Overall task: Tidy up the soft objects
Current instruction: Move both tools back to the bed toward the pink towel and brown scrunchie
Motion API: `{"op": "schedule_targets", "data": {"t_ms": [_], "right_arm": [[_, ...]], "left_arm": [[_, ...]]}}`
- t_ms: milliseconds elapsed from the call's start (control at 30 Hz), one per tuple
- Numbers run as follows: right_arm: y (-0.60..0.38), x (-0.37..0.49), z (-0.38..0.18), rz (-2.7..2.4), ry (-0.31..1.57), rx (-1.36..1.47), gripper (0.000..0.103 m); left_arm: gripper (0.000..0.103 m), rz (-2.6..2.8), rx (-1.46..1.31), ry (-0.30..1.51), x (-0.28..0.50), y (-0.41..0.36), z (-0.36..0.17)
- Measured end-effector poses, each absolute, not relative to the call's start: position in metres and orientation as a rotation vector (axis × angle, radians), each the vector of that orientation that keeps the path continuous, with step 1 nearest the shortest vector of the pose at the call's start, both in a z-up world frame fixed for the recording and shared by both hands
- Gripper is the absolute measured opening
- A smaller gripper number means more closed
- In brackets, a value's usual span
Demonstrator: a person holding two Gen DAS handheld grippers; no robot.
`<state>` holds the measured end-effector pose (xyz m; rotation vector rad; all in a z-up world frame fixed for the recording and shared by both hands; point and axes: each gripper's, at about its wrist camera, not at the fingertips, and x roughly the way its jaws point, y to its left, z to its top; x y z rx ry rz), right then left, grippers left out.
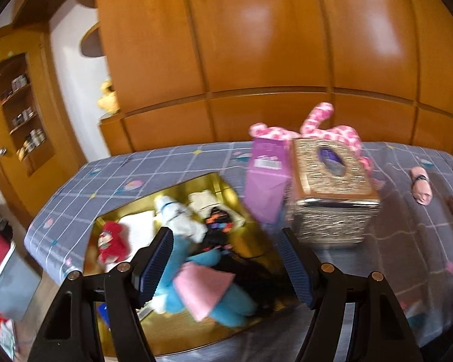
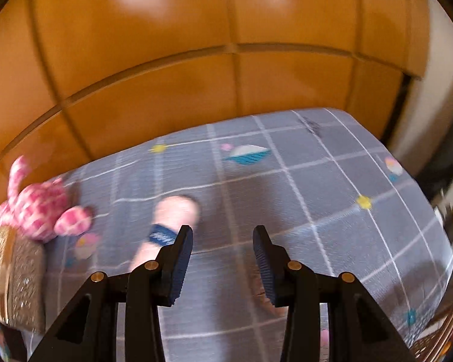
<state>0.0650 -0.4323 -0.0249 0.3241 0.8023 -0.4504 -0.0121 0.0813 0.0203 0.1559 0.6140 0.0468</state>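
Left claw [image 1: 226,259]: released, hanging above the gold box [image 1: 226,188] where the blue plush [image 1: 226,304] lies.
Right claw [image 2: 223,264]: released, above the bed [image 2: 317,187].
Pink sock [image 2: 170,220]: on bed, just left of the right claw.

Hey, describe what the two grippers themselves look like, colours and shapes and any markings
Both match. The left gripper and right gripper each have black angular plastic arms with triangular cut-outs and round brass-coloured pins at the joints. Each finger ends in a dark blue, finely ribbed pad. No cables, labels, sleeves or hands show in either view.
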Motion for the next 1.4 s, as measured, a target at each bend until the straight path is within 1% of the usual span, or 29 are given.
{"op": "schedule_targets", "data": {"t_ms": [133,433,567,733,1067,1400], "right_arm": [[-0.46,0.06,-0.039,-0.48,0.813,0.454,0.041],[-0.483,0.05,-0.048,-0.519,0.819,0.601,0.041],[-0.496,0.044,-0.056,-0.525,0.824,0.699,0.041],[-0.501,0.042,-0.06,-0.518,0.832,0.736,0.041],[-0.507,0.038,-0.062,-0.501,0.82,0.795,0.041],[-0.515,0.03,-0.066,-0.478,0.785,0.888,0.041]], "left_arm": [[0.072,-0.018,0.2,0.608,-0.008,0.052,0.023],[0.072,-0.214,0.25,0.575,0.003,-0.031,0.03],[0.072,-0.313,0.268,0.592,0.011,-0.072,0.025],[0.072,-0.378,0.304,0.632,0.025,-0.118,0.01],[0.072,-0.449,0.354,0.705,0.049,-0.18,-0.016],[0.072,-0.494,0.415,0.713,0.06,-0.223,-0.025]]}}
